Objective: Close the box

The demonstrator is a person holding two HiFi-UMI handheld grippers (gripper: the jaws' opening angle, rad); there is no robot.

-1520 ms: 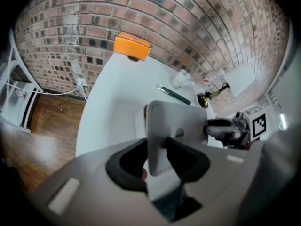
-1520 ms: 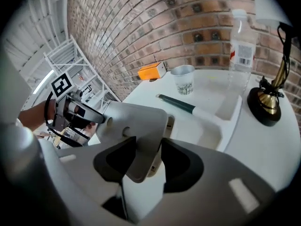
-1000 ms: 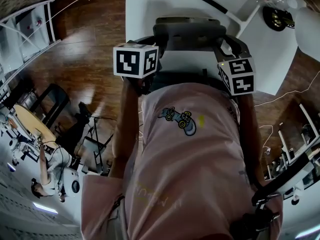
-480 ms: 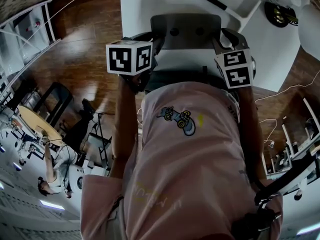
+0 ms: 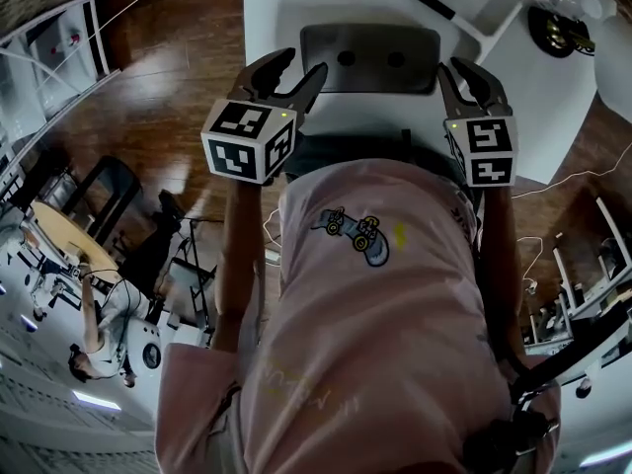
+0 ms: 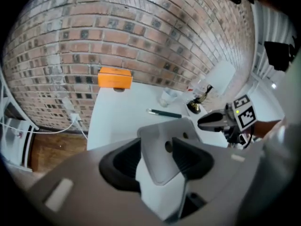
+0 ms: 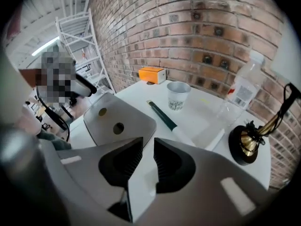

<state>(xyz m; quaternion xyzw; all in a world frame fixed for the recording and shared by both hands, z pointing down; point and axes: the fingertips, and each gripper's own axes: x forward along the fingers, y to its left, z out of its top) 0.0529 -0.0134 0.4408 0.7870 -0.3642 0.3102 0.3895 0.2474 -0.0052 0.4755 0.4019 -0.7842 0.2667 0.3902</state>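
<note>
Sitting flat on the white table (image 5: 281, 8), the grey box (image 5: 370, 59) shows its top panel with two round holes, between the two grippers and just beyond the person's pink shirt (image 5: 380, 294). The left gripper (image 6: 156, 145) is at the box's left near corner. Its jaws stand apart and are opening, with that corner of the grey panel between them; the pads seem to have let go of it, though a light touch on the left pad cannot be ruled out from this angle. The right gripper (image 7: 148, 142) is just right of the box, its jaws closing to a narrow slit with only bare table showing through it. Farther along the table lie a dark pen (image 7: 162, 114), a small cup (image 7: 178, 95), a clear bottle (image 7: 244, 91) and, at the far edge by the brick wall, an orange box (image 6: 114, 78).
</note>
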